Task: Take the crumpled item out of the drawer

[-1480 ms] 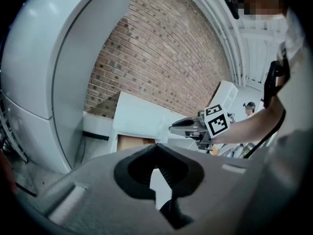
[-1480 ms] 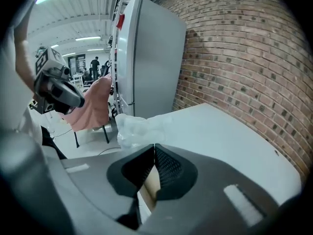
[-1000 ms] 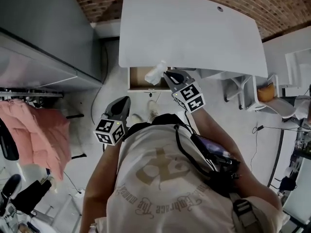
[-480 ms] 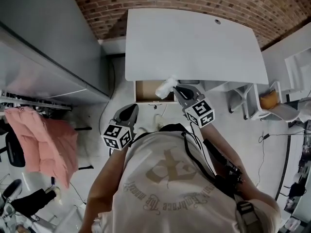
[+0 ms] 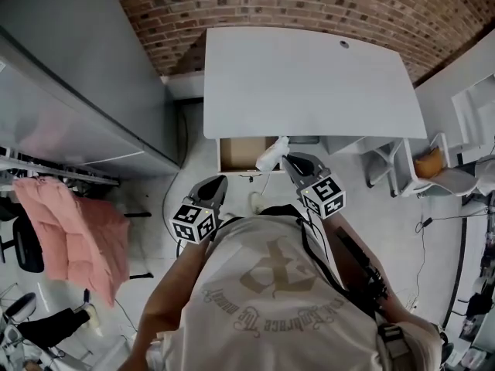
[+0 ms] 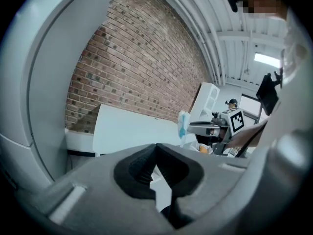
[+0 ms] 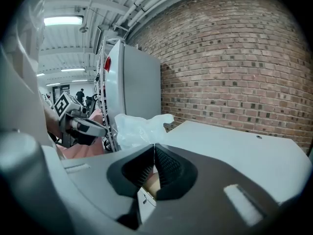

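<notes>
Open drawer point(image 5: 238, 153) juts past desk point(image 5: 309, 83) edge, reachable from above; grey cabinet point(image 5: 85, 91) stands near at left.

place: office-like workroom | evidence: brick wall point(image 5: 309, 6), white desk point(image 5: 309, 83), grey cabinet point(image 5: 69, 76), ceiling strip light point(image 7: 62, 20)

We have drawn our right gripper point(image 5: 285, 158) back toward the body and lifted it. The crumpled item point(image 5: 272, 153) pinched at its tip has left the middle of the open drawer point(image 5: 238, 153) and now hangs at the drawer's right end, against the front edge of the desk point(image 5: 309, 76). The right gripper has also dropped back nearly level with the left gripper point(image 5: 218, 181) — a second ago it reached well ahead of it.
</notes>
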Demonstrator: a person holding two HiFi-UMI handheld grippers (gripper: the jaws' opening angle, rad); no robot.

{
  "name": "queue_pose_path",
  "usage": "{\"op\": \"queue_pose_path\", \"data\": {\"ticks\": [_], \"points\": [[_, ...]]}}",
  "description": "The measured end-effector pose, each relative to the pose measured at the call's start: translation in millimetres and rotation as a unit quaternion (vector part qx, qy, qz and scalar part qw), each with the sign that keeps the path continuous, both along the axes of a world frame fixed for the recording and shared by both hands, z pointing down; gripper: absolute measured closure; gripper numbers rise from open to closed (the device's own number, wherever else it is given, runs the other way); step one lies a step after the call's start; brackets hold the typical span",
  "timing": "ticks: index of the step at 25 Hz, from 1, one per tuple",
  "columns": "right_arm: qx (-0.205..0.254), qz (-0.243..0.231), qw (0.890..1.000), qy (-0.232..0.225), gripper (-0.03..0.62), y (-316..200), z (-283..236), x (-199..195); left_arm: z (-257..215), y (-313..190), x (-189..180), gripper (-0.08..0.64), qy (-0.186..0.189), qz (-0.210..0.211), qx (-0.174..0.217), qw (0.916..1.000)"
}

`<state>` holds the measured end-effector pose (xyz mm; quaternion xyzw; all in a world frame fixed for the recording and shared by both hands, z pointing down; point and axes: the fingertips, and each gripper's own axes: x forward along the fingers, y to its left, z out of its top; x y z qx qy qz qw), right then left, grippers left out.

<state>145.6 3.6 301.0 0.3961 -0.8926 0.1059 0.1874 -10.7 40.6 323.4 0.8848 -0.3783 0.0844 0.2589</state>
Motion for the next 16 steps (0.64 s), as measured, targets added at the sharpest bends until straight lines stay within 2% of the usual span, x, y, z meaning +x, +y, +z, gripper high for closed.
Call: {"op": "queue_pose_path", "data": {"ticks": [8,16], "points": [[0.000,0.006,1.000,-0.012,0.578,6.9,0.6,-17.5,-5.1,3.0,-13.2,0.557,-0.013,0.016,0.003,0.9998],[0.000,0.013,1.000,-0.009,0.578,15.1,0.3,-17.8,-4.0,10.2,-7.6,0.557,-0.013,0.036,0.002,0.9993]]}}
